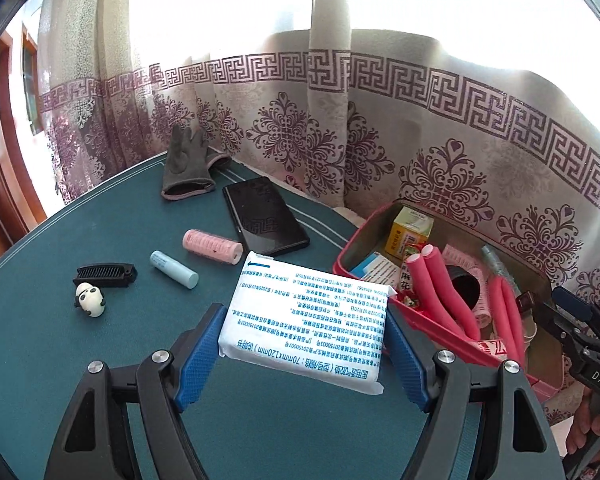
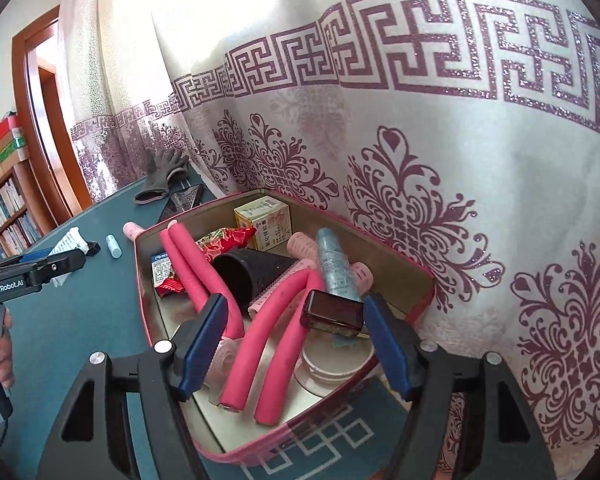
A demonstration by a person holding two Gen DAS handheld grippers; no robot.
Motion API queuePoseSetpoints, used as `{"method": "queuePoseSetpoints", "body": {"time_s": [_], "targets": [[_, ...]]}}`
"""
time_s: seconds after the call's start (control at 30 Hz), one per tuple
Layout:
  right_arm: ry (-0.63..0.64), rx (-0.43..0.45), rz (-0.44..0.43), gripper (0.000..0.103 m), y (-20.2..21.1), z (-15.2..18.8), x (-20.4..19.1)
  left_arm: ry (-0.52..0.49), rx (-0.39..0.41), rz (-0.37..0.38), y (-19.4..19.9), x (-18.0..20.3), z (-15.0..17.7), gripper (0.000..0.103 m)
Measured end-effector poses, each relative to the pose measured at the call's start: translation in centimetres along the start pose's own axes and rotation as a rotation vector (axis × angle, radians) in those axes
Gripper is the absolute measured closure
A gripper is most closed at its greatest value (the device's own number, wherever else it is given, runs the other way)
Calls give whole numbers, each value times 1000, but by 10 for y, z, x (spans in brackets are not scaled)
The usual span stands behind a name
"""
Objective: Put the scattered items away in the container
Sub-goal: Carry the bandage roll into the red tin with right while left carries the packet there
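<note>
Firmly, left hand-held gripper [image 1: 306, 350] clamps white packet [image 1: 306, 312], right hand-held gripper [image 2: 296, 344] agape

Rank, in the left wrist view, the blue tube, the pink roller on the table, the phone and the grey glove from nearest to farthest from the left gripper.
From the left gripper:
1. Blue tube, ahead left.
2. Pink roller, just beyond.
3. Phone, centre.
4. Grey glove, far edge by the curtain.

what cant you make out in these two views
- Left wrist: table under the white packet held by the left hand-held gripper, hidden by the packet.
- Right wrist: round lidded tub in the red tin, partly covered by the small dark box.
- Packet print: too small, upside down.
</note>
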State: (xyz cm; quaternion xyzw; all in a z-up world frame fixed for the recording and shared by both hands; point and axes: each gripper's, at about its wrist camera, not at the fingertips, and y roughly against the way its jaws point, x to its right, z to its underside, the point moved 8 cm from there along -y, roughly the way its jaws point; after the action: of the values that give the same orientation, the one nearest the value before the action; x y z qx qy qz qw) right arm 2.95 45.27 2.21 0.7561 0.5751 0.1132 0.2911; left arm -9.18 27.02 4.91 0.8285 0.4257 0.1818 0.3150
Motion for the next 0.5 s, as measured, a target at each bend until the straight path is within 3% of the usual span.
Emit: {"method": "queuePoseSetpoints", "body": {"time_s": [0.33,0.37,0.43,0.5], "targets": [[-5,57,33,26,4,-4,20,-162,-37,124,-21,95,-15,23],[-11,50,30,26,3,-3,21,-172,-43,130,-24,101,-15,22],[-25,37,23,26,0,-1,24,-190,-48,121,-28,109,-12,9],[-30,31,20,26,-2,1,26,-195,-50,113,-30,110,-10,5]]}}
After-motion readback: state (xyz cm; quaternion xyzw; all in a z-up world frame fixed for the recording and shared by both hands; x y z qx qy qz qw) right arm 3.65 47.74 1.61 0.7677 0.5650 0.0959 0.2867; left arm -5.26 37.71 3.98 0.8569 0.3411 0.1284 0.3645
